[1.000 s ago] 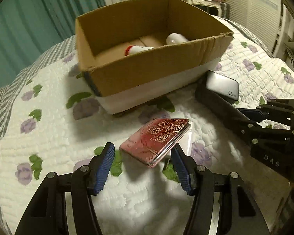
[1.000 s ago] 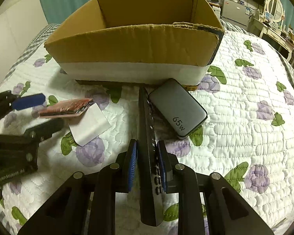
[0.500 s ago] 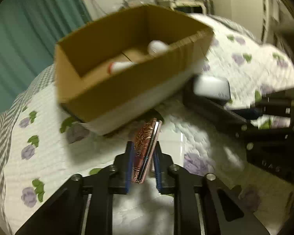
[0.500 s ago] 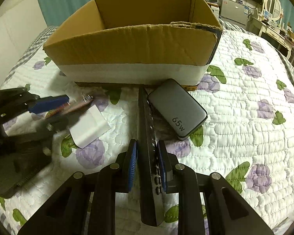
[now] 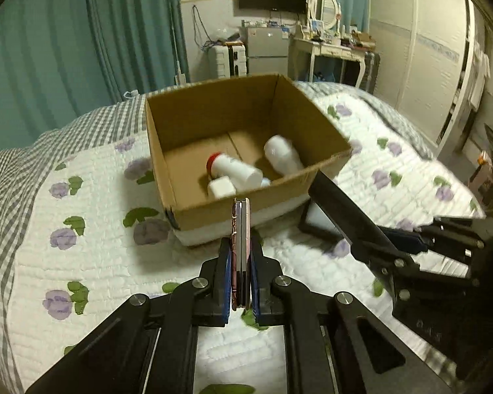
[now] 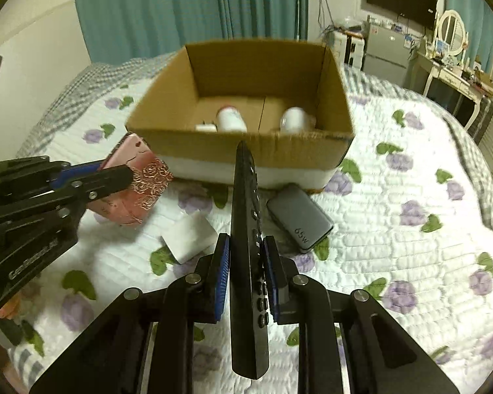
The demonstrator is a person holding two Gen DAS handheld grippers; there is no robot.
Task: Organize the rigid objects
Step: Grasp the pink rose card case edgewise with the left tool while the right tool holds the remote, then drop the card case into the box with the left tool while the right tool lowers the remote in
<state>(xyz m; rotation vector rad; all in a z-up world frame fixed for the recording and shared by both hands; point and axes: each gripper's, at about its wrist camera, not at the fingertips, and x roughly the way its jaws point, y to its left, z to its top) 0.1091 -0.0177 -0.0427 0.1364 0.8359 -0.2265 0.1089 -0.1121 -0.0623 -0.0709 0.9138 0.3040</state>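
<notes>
Three white things already lie in the cardboard box (image 5: 246, 151): a red-capped bottle (image 5: 233, 169), a second white bottle (image 5: 282, 156) and a small white block (image 5: 222, 186). I judge the job roughly half done.

Two more pieces are in hand. My left gripper (image 5: 241, 279) is clamped on the pink rose-patterned case (image 5: 241, 246), held on edge and clear of the quilt (image 5: 92, 249), its far end pointing at the near wall of the box. My right gripper (image 6: 245, 266) is closed tight on the black remote (image 6: 246, 216), also off the bedding, its tip reaching toward the same wall.

Two things are left on the quilt, as far as I can see: the grey 65w power bank (image 6: 299, 221) just right of the remote, and a white card (image 6: 189, 236) just left of it, both near the box front.

The near wall is what stands in my way; I expect both loads must rise over its rim before release. The bottles fill the front middle of the floor, so the barer left side looks the better place for the case. My two grippers are close together, so going one at a time seems wiser.
</notes>
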